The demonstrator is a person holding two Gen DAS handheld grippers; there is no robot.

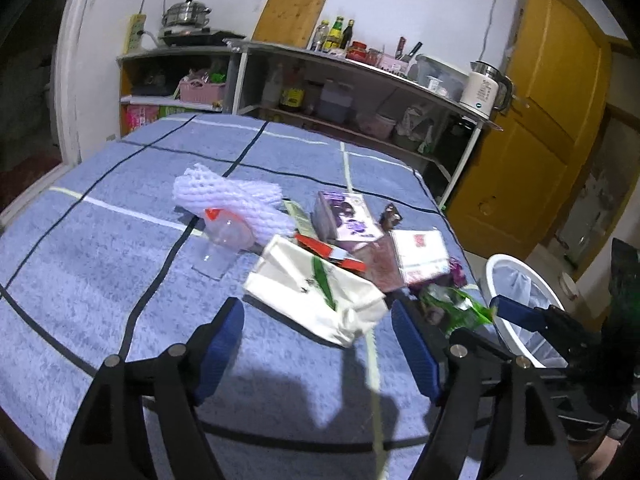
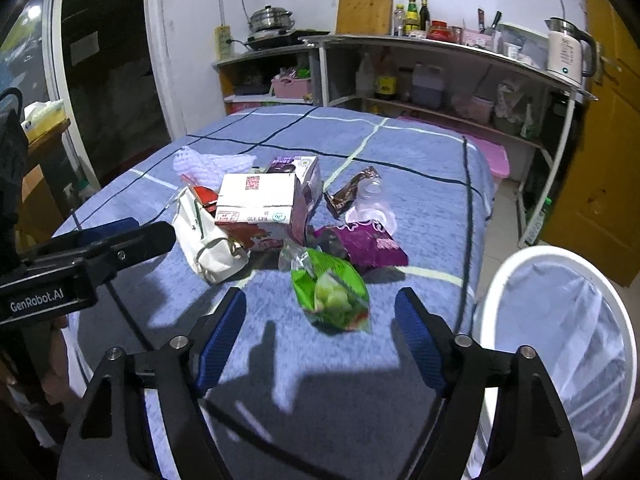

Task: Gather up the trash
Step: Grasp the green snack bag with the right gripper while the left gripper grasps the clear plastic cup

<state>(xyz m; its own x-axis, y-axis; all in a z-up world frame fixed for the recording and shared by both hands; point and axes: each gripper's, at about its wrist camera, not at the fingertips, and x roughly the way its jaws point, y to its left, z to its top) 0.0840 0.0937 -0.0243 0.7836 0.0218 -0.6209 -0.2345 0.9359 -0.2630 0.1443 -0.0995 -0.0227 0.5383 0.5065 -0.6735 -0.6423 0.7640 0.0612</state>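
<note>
Trash heaped mid-table on a blue checked towel cloth (image 2: 420, 184): crumpled white carton (image 1: 316, 288), green plastic snack wrapper (image 2: 332, 292), white foam fruit net (image 1: 228, 196), possibly a clear cup. Left gripper (image 1: 318, 344) and right gripper (image 2: 320, 340) both gape wide, empty, above the cloth. White mesh-lined bin (image 2: 560, 352) just beside the table's right edge; cluttered steel kitchen shelves (image 2: 440, 80) behind.

This is a kitchen in a home. At 12 o'clock, against the white wall, stands a long metal shelf (image 2: 440, 46). On top sit a steel pot (image 2: 271, 18) on a cooker, a wooden cutting board (image 2: 365, 4), sauce bottles (image 2: 412, 16), knives and a white electric kettle (image 2: 566, 54). Lower shelves hold jugs and a pink basket (image 2: 291, 86). A yellow wooden door (image 1: 548, 120) stands at 2 o'clock. The worktop (image 2: 400, 152) has a blue checked cloth.
</note>
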